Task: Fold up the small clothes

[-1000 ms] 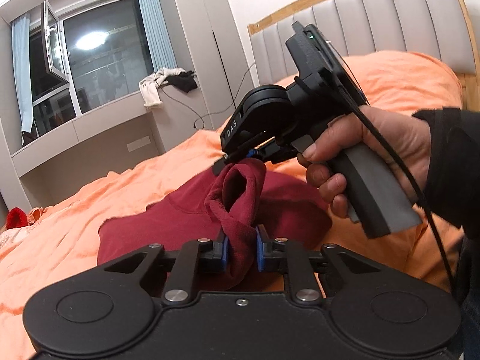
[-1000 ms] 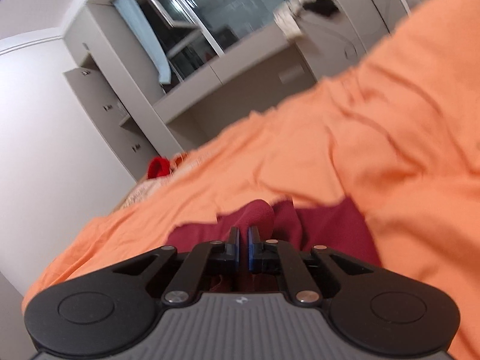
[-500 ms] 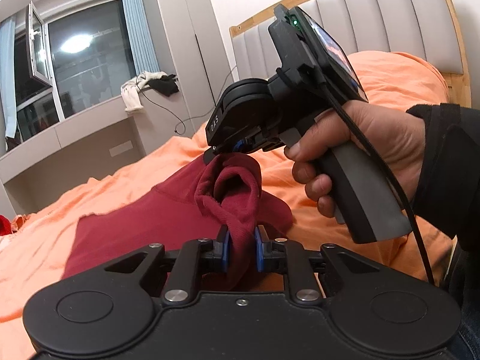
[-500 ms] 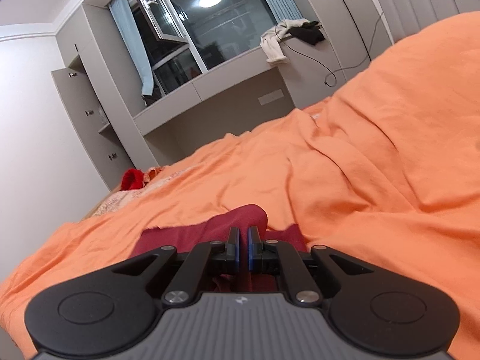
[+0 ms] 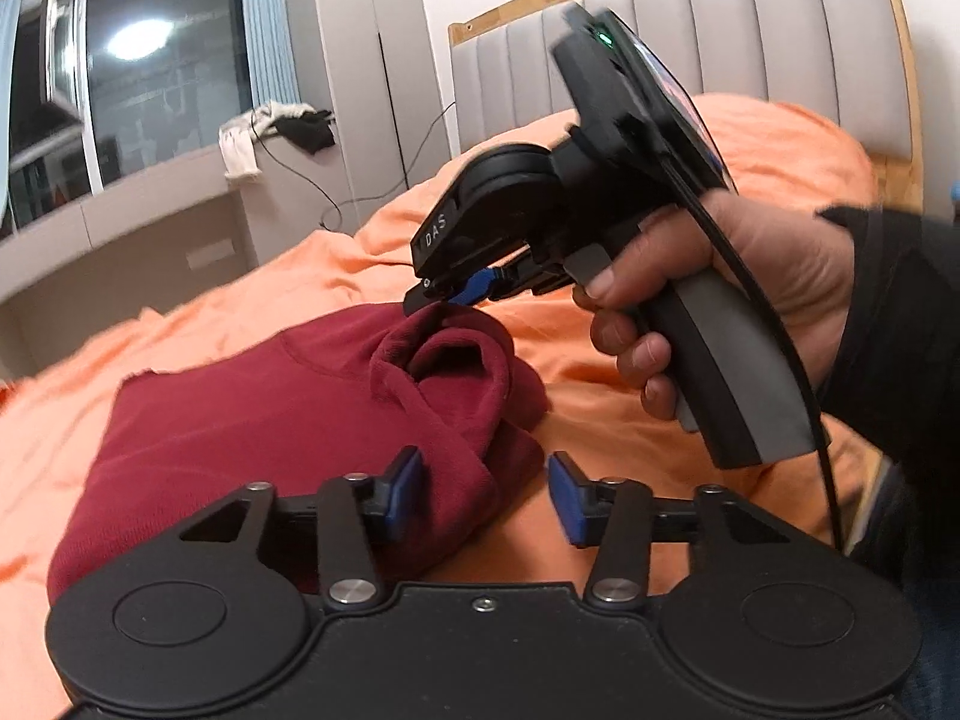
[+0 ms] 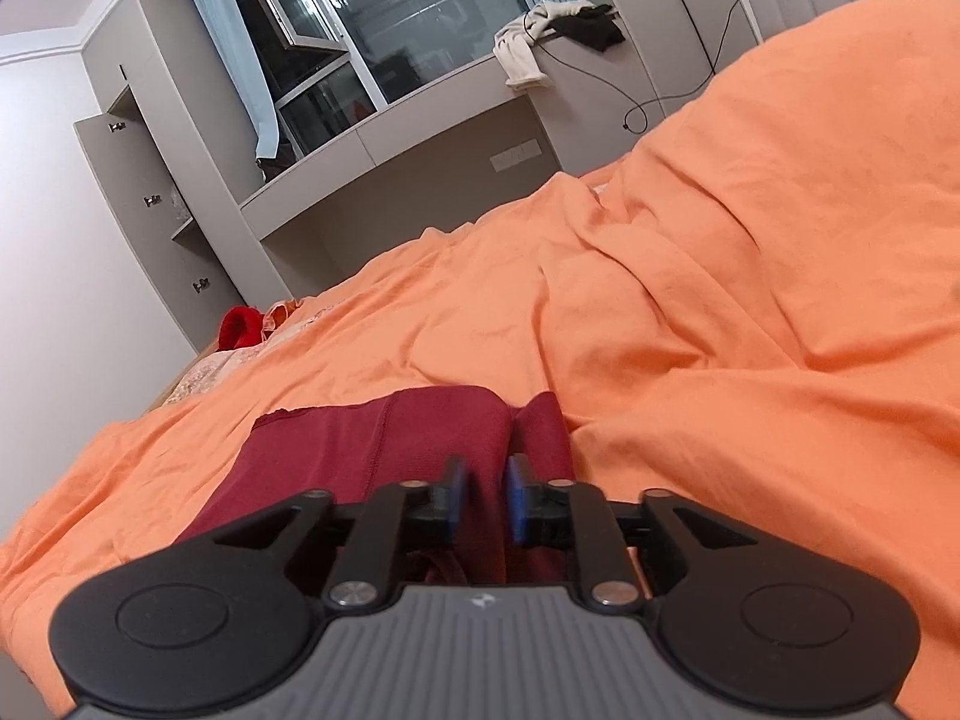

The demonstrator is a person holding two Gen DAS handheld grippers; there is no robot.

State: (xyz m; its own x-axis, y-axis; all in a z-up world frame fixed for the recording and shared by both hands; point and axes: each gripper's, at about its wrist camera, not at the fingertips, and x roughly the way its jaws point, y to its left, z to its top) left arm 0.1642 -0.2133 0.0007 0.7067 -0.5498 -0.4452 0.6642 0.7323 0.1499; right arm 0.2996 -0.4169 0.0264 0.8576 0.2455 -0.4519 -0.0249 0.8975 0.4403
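A dark red garment (image 5: 270, 420) lies flat on the orange bedsheet (image 5: 606, 420), with a bunched fold heaped at its right end. My left gripper (image 5: 487, 495) is low over that fold; its jaws are opening, the cloth rests against the left pad and the right pad stands clear. A hand (image 5: 750, 276) holds my right gripper (image 5: 447, 297) at the far side of the fold, tips just touching the cloth. In the right wrist view the right gripper (image 6: 486, 495) is opening too, with a ridge of the garment (image 6: 372, 450) loose between the pads.
The orange sheet (image 6: 720, 300) rises in wrinkled mounds to the right. A padded headboard (image 5: 750, 42) stands behind. Clothes and a cable (image 6: 540, 42) lie on the window ledge. A red item (image 6: 237, 324) sits at the far bed edge, near a grey cabinet (image 6: 150, 180).
Both grippers were shut on the raised red fold; now their jaws stand apart and the fold has sunk onto the garment. Both hands shifted slightly lower.
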